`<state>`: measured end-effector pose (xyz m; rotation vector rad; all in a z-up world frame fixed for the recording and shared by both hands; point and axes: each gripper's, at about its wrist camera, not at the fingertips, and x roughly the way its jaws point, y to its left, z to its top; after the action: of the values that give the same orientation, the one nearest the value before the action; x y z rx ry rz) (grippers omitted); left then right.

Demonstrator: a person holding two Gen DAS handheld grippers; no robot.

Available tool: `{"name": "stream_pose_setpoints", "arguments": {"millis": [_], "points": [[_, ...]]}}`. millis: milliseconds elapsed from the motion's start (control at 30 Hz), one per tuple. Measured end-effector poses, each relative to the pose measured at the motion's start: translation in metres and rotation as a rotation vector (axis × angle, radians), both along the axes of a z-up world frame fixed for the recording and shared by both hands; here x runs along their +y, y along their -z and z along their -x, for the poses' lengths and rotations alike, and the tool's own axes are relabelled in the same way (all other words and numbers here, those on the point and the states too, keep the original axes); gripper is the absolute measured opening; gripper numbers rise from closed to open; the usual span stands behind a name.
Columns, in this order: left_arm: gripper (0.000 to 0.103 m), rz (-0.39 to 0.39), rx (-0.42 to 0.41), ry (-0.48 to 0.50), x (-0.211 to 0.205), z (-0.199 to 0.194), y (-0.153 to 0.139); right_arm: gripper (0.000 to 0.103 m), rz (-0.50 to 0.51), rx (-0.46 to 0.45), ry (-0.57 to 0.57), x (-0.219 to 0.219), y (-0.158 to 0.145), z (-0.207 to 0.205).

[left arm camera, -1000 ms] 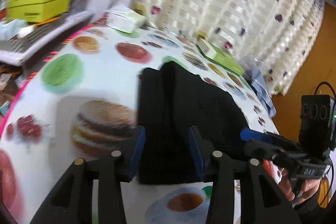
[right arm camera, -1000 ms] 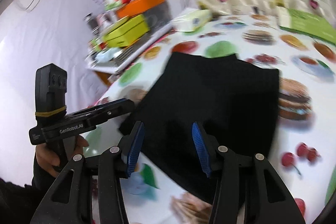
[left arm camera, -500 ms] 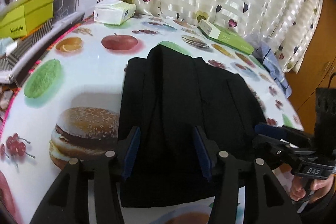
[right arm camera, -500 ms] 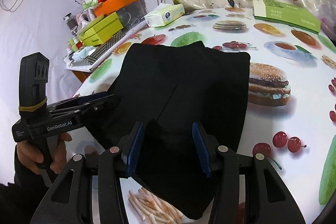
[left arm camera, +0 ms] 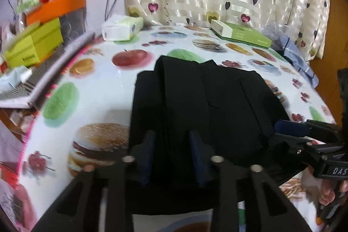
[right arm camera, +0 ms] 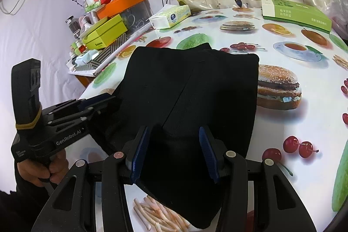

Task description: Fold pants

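Observation:
Black pants [left arm camera: 217, 101], folded into a thick rectangle, lie on the fruit-print tablecloth [left arm camera: 91, 90]. My left gripper [left arm camera: 173, 145] is low over their near left part. Its jaws are closing around a raised lengthwise fold of the cloth, and I cannot see the pads pressing on it. In the right wrist view the left gripper [right arm camera: 100, 101] is at the pants' [right arm camera: 195, 84] left edge. My right gripper [right arm camera: 174, 151] hovers open over the near edge, dark cloth showing between its blue pads without touching them. The left wrist view shows the right gripper [left arm camera: 280, 129] at the pants' right side.
A tissue pack [left arm camera: 121, 27] and a green box [left arm camera: 241, 34] lie at the table's far side before the curtain. Stacked yellow-green and orange boxes [right arm camera: 106, 32] crowd a shelf to the left. A blue garment [left arm camera: 300, 62] lies at the far right edge.
The left gripper's jaws have come much closer together around the fold and the gripper has rolled and edged over the pants. The right gripper has stayed where it was, open.

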<state>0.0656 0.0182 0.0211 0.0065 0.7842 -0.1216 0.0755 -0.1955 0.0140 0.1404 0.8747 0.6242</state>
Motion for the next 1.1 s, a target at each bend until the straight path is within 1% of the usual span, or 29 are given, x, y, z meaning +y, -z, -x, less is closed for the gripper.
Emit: {"name": "stream_pose_setpoints", "arguments": {"millis": [67,133,200,433,633,833,900,967,1100], "points": [[0.015,0.002,-0.013,-0.009,0.004,0.002,-0.003,0.049,0.001,0.001,0.004,0.0,0.0,0.0],[0.009,0.019,-0.018,-0.019,0.01,0.003,-0.005,0.049,0.004,0.002,0.005,0.001,0.0,0.0],[0.009,0.033,-0.018,-0.016,0.012,0.004,-0.007,0.049,0.008,0.002,0.005,0.001,-0.001,-0.001],[0.008,0.031,-0.03,-0.005,0.008,0.009,-0.01,0.049,0.007,0.005,0.01,-0.001,0.0,-0.003],[0.008,0.055,-0.029,-0.003,0.013,0.014,-0.009,0.049,0.035,-0.003,0.004,0.003,-0.002,0.0],[0.008,0.068,-0.021,-0.006,0.017,0.017,-0.005,0.049,0.022,-0.003,-0.003,0.004,-0.004,0.002],[0.007,0.066,-0.018,-0.01,0.018,0.016,-0.004,0.049,0.029,-0.007,-0.004,0.006,-0.005,0.002],[0.001,0.06,-0.019,-0.016,0.019,0.017,-0.003,0.049,0.03,-0.012,-0.011,0.007,-0.006,0.003],[0.001,0.055,-0.016,-0.018,0.021,0.016,-0.003,0.049,0.038,-0.017,-0.017,0.01,-0.006,0.003]]}}
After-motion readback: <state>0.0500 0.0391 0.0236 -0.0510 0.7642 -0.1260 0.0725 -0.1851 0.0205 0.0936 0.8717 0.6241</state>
